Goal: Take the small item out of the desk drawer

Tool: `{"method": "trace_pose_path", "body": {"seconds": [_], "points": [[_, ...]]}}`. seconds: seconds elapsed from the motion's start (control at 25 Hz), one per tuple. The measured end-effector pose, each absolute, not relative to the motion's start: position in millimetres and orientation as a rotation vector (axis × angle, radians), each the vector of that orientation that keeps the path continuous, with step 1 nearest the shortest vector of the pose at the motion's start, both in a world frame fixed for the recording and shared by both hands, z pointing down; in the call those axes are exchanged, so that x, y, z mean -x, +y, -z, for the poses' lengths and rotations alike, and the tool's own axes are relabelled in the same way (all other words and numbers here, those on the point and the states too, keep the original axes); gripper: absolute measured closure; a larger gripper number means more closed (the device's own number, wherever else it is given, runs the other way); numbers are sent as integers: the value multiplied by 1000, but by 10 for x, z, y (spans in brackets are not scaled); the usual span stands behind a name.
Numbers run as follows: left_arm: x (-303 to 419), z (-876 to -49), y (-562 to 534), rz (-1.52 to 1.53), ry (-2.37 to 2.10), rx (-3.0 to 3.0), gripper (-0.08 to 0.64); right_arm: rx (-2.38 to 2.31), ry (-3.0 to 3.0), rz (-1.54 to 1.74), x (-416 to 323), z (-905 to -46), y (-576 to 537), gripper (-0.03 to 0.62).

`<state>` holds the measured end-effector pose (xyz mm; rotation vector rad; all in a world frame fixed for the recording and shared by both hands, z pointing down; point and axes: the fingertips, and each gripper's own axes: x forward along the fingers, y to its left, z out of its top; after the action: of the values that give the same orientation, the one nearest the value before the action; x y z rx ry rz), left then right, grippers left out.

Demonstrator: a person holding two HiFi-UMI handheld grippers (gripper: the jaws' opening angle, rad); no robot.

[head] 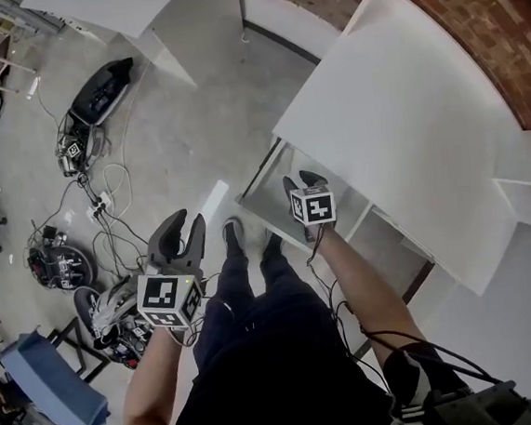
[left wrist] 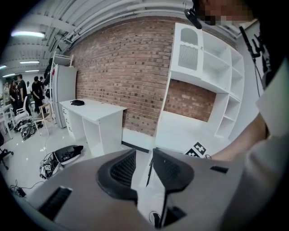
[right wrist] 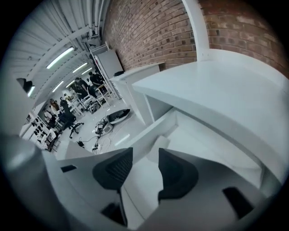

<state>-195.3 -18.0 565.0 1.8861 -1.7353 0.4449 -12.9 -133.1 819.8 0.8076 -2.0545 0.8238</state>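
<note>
Open already at frame centre: white panel desk drawer. Hovering above, black-jawed right gripper wide, empty; matching left gripper lower left, parted, empty. Yet to grip small item.

white desk; open drawer holds a small white item

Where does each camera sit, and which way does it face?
Head view: on the person's head, looking down at floor, desk and open drawer; arms, legs, left gripper and right gripper show.
Left gripper view: on the left gripper, facing the brick wall and shelves; its open fingers show.
Right gripper view: on the right gripper, looking into the drawer; its open fingers show.
Shared: drawer and desk, in head and right gripper views.
</note>
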Motion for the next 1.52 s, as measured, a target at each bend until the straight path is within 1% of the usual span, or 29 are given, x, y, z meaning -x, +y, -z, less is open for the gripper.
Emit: {"method": "trace_pose_path", "body": {"seconds": [0.2,0.36,0.48,0.52,0.56,0.6,0.64,0.84,1.2,1.52], "points": [[2118,-5983,-318,-464,-1660,-1852,445,-811,-1957,-833,230,-8673,-1603,411],[2237,-6172,-168,-472,-1624,-1823,445,-851,-1895,-855,227,-8838,-1536,388],[2327,-6371,-193,-484,-1593,-1796,446,-872,-1878,-895,297,-9018,-1594,388],[2371,-6438,-246,-487,-1583,-1786,446,-868,-1867,-898,339,-9091,-1645,393],[2413,-6473,-303,-485,-1579,-1785,446,-864,-1848,-897,367,-9147,-1679,409],[2444,-6479,-355,-479,-1580,-1793,446,-863,-1825,-897,374,-9184,-1690,440],[2457,-6476,-391,-473,-1579,-1802,446,-867,-1805,-904,365,-9204,-1685,451],[2453,-6540,-456,-466,-1560,-1838,446,-896,-1782,-959,334,-9268,-1609,474],[2245,-6471,-625,-479,-1495,-1938,451,-788,-1850,-911,347,-8988,-1298,485],[1980,-6001,-861,-462,-1471,-2077,456,-839,-1953,-874,189,-8150,-1151,486]]}}
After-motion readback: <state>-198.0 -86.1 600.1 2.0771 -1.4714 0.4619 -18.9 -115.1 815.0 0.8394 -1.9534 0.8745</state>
